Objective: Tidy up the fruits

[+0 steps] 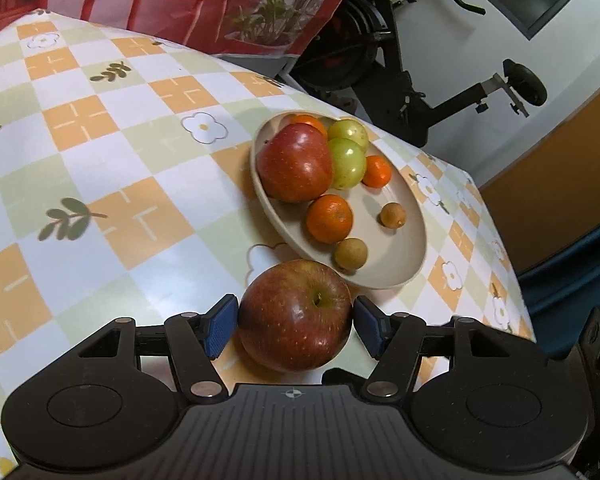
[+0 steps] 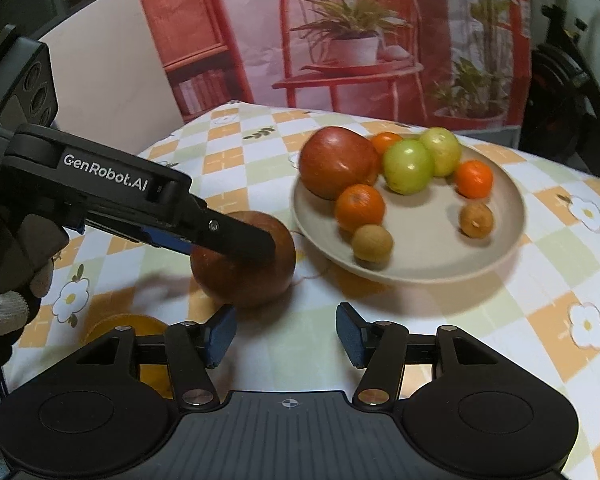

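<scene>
Red apple (image 1: 296, 316) on checked tablecloth (image 1: 100, 160), lower centre of left view, flanked by left gripper (image 1: 296, 322); blue pads apparently touching, grip unconfirmed. Right gripper (image 2: 286, 334) spread, empty. Risk judged: round apple squeezed out, rolled into beige plate (image 1: 396, 264) just beyond, small fruit knocked.

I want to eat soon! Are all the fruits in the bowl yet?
Almost. The bowl already holds an apple, tangerines and other small fruits. The left gripper sits around the last apple on the tablecloth, not yet lifted. The right gripper is empty.
</scene>
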